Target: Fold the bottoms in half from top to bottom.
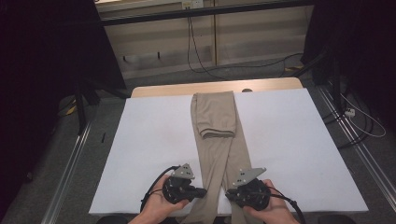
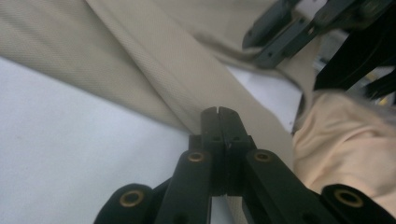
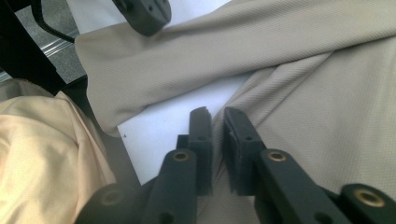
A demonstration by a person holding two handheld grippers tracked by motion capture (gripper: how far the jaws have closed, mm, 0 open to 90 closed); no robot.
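Observation:
Beige trousers [image 1: 219, 135] lie lengthwise down the middle of the white table cover [image 1: 154, 140], the far end folded back on itself and the two legs running off the near edge. My left gripper [image 1: 204, 191] points right at the outer edge of the left leg [image 2: 154, 70]; its jaws [image 2: 218, 111] are pressed together on that cloth edge. Facing it, my right gripper [image 1: 228, 193] has the edge of the right leg [image 3: 317, 116], with cloth filling the narrow gap between its jaws [image 3: 215, 114].
A wooden tabletop edge [image 1: 215, 87] shows beyond the cover. Cables [image 1: 201, 60] lie on the grey floor behind the table, and metal rails [image 1: 70, 163] run along both sides. The other gripper's tip [image 3: 144, 14] hangs close in the right gripper view.

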